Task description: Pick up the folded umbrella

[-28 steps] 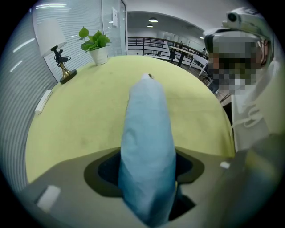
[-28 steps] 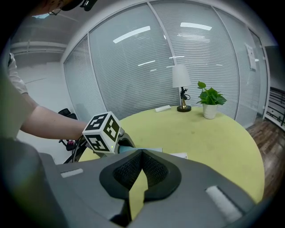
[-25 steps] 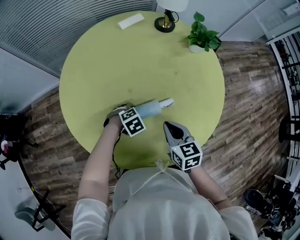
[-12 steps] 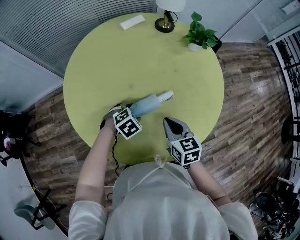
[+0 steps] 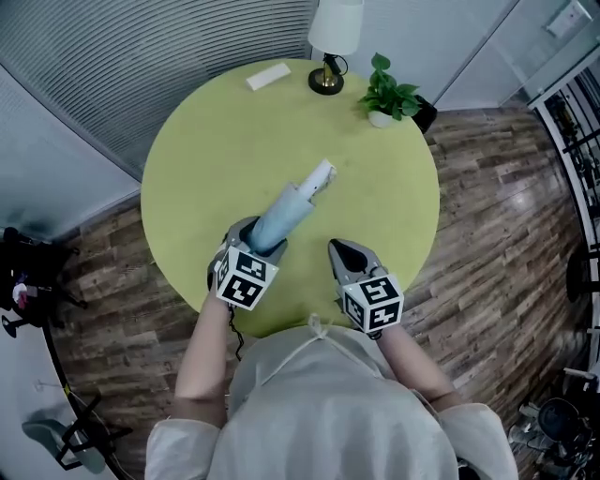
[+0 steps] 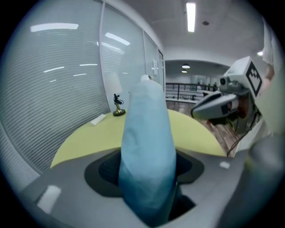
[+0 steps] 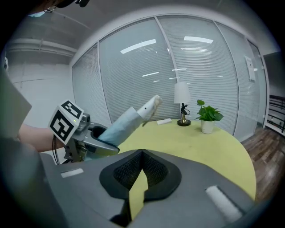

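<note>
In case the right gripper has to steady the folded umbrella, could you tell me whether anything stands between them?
Nothing visible does. The left gripper holds the folded umbrella tilted up, with only bare table between it and the right gripper. The lamp and potted plant stand at the table's far edge.

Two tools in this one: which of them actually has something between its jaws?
The left tool: its jaws clamp one end of the light-blue folded umbrella. The right tool has its jaws together with nothing in them.
</note>
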A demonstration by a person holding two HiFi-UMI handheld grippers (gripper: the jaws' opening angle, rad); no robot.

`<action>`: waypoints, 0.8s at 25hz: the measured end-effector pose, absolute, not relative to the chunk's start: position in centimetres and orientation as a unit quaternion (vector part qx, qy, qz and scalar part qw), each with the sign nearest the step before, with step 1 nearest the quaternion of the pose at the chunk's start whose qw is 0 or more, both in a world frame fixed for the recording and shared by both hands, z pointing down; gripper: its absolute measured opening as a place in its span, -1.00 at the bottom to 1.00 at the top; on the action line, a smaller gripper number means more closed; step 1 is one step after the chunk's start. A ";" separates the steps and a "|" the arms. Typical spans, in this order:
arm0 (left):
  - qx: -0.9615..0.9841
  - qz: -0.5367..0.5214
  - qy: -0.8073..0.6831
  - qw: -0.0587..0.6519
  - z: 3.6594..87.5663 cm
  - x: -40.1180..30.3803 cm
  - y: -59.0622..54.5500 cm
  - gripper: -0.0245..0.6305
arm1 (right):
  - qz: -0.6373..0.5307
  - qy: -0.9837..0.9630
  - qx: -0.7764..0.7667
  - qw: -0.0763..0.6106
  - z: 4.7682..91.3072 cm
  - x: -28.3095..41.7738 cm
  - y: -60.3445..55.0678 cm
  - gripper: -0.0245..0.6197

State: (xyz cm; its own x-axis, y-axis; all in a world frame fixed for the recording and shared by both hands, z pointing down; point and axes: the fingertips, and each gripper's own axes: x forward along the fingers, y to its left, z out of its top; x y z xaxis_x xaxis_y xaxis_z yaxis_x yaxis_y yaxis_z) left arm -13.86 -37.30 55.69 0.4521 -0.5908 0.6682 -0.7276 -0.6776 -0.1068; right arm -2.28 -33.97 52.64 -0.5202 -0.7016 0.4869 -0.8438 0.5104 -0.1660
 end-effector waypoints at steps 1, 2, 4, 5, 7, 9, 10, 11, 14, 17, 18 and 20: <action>0.847 0.325 -0.409 0.095 54.3 -14.2 -37.2 -0.02 | 0.190 -0.851 0.455 0.178 52.2 -2.3 -34.0 -0.93; 0.847 0.299 -0.431 0.089 52.8 -14.7 -37.2 -0.02 | 0.185 -0.853 0.455 0.174 51.7 -2.4 -34.1 -0.93; 0.841 0.246 -0.476 0.079 50.1 -15.9 -37.0 -0.02 | 0.176 -0.857 0.456 0.166 50.9 -2.6 -34.2 -0.93; 0.837 0.217 -0.496 0.079 48.8 -16.6 -36.9 -0.02 | 0.172 -0.858 0.456 0.162 50.5 -2.7 -34.3 -0.93; 0.830 0.159 -0.528 0.081 46.5 -17.8 -36.4 -0.02 | 0.163 -0.862 0.454 0.154 49.8 -2.9 -34.4 -0.93; 0.820 0.107 -0.558 0.071 44.3 -19.0 -35.3 -0.02 | 0.153 -0.867 0.451 0.148 49.1 -3.3 -33.9 -0.93; 0.814 0.082 -0.572 0.063 43.2 -19.7 -34.4 -0.02 | 0.148 -0.869 0.449 0.145 48.8 -3.6 -33.4 -0.93; 0.807 0.056 -0.586 0.055 42.3 -20.3 -33.5 -0.02 | 0.142 -0.872 0.447 0.142 48.4 -3.9 -32.8 -0.93; 0.787 -0.003 -0.615 0.052 41.0 -21.0 -31.3 -0.02 | 0.123 -0.875 0.450 0.132 47.3 -4.1 -31.6 -0.93; 0.777 -0.018 -0.627 0.064 41.2 -21.0 -30.7 -0.02 | 0.113 -0.874 0.459 0.113 46.0 -3.7 -32.0 -0.93; 0.775 -0.017 -0.628 0.064 41.3 -20.9 -30.6 -0.02 | 0.112 -0.874 0.461 0.107 45.6 -3.6 -32.0 -0.93; 0.774 -0.012 -0.630 0.059 41.2 -20.9 -30.2 -0.02 | 0.110 -0.874 0.462 0.101 45.0 -3.5 -32.1 -0.93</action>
